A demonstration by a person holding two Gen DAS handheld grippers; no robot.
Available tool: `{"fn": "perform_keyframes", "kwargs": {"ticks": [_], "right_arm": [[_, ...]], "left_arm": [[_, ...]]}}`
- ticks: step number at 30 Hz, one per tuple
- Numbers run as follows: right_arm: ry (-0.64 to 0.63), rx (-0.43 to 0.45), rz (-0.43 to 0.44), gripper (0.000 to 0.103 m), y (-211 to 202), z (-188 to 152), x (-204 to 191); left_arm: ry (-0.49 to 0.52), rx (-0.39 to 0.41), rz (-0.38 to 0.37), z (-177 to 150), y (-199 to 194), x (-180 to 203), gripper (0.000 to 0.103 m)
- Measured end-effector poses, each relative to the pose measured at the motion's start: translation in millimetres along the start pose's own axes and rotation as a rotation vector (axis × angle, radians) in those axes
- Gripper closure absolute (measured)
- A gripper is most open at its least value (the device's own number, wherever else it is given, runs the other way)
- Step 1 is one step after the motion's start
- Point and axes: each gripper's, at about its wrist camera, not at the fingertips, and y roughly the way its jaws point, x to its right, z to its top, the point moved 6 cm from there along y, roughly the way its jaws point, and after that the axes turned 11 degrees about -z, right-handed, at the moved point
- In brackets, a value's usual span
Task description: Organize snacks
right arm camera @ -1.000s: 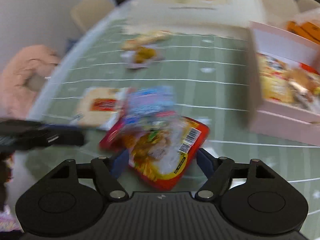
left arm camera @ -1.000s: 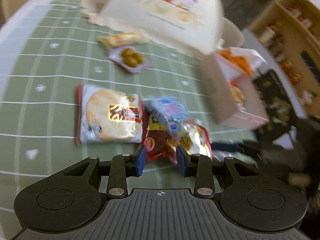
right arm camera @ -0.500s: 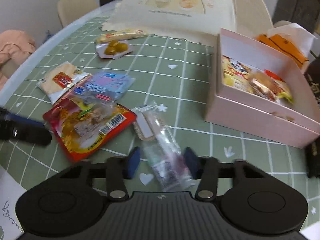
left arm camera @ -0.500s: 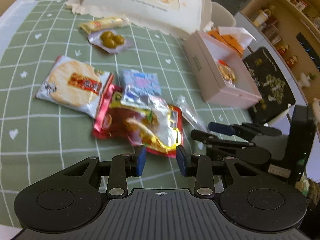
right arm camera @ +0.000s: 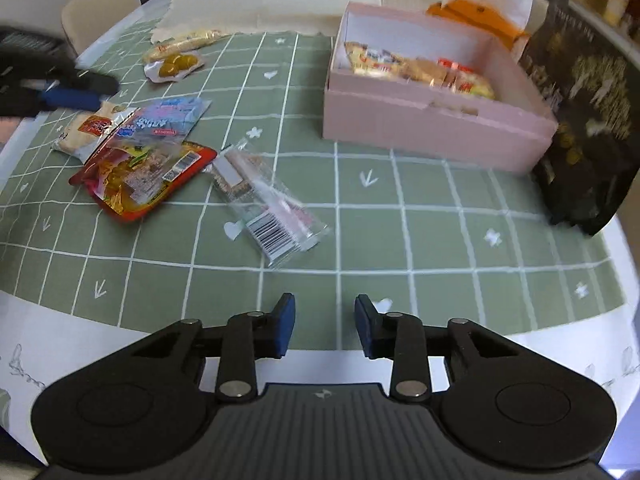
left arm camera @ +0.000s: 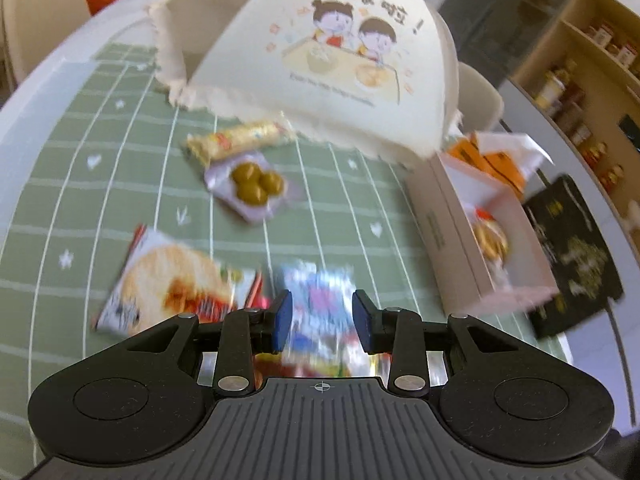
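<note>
The tablecloth (right arm camera: 400, 184) was soft green with white lines making squares, and little white hearts and flowers on it. The snack box (right arm camera: 436, 132) was pale pink. A red packet (right arm camera: 140, 184) had yellow and orange food pictured on it. A light blue packet (right arm camera: 168, 118) had pink and blue writing. A clear wrapper (right arm camera: 268, 204) showed a black and white barcode. A see-through pouch (left arm camera: 250, 184) held three brownish-green balls. The long bar (left arm camera: 240, 142) was yellow. The cream cover (left arm camera: 332, 64) had two cartoon children on it. Both grippers had blue pads (right arm camera: 285, 326) on black arms.
</note>
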Motion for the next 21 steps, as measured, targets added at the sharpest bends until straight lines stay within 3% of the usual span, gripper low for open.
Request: {"fn": "perform_keyframes", "kwargs": {"ticks": [2, 8, 11, 14, 17, 21], "right_arm": [[-0.011, 0.026, -0.003, 0.049, -2, 7, -1], [-0.099, 0.033, -0.006, 0.049, 11, 13, -13], [-0.126, 0.04, 0.001, 0.047, 16, 10, -18], [-0.128, 0.065, 0.004, 0.034, 18, 9, -19], [-0.095, 0.085, 0.014, 0.024, 22, 7, -12], [-0.045, 0.07, 0.075, 0.02, 30, 7, -2]], "left_arm": [[0.037, -0.026, 0.019, 5, 13, 6, 0.066], [0.237, -0.118, 0.168, -10, 46, 25, 0.066], [0.252, -0.16, 0.151, -25, 56, 30, 0.065], [0.285, -0.163, 0.13, -30, 59, 38, 0.064], [0.202, -0.141, 0.047, -27, 46, 35, 0.061], [0.114, -0.069, 0.128, -20, 12, 7, 0.064]]}}
